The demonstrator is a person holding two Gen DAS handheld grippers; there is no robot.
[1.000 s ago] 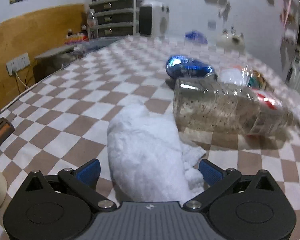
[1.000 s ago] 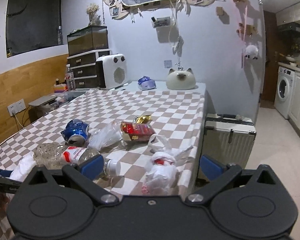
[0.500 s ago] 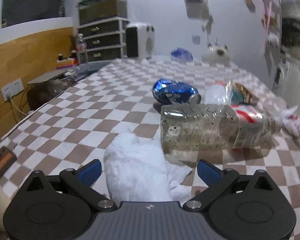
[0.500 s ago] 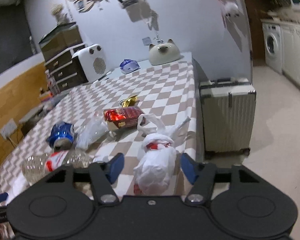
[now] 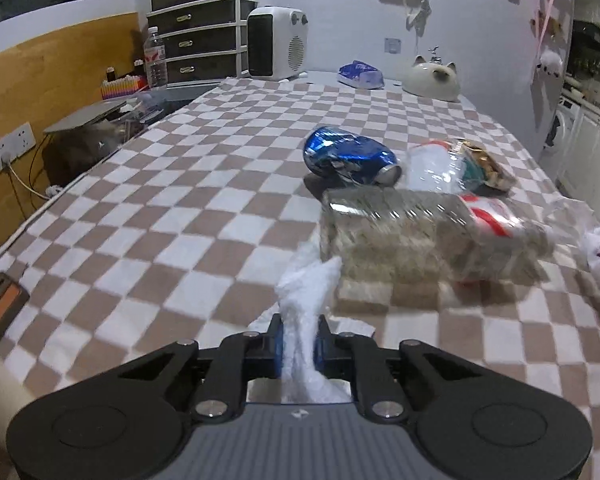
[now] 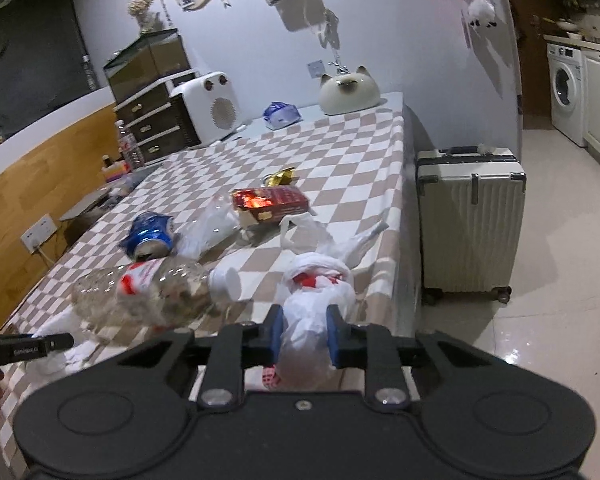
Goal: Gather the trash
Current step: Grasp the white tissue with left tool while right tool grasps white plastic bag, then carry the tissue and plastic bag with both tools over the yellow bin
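My left gripper [image 5: 299, 344] is shut on a crumpled white tissue [image 5: 306, 300] at the near edge of the checkered table [image 5: 180, 208]. A clear plastic bottle [image 5: 428, 240] with a red label lies just beyond it; it also shows in the right wrist view [image 6: 156, 292]. A crushed blue can [image 5: 348, 156] and a clear wrapper [image 5: 436, 168] lie farther back. My right gripper [image 6: 304, 336] is shut on a knotted white plastic bag [image 6: 316, 304] near the table's right edge. A red snack box [image 6: 270, 202] and a gold wrapper [image 6: 282, 176] lie behind it.
A white heater [image 5: 276, 44], a drawer unit [image 5: 200, 44], a cat-shaped ornament [image 5: 432, 80] and a blue packet [image 5: 360, 74] stand at the table's far end. A white suitcase [image 6: 470, 224] stands on the floor right of the table. A washing machine [image 6: 566, 88] is farther right.
Both grippers have closed: the left on the white tissue, the right on the knotted white bag. The right gripper has moved closer to the bag and the table.
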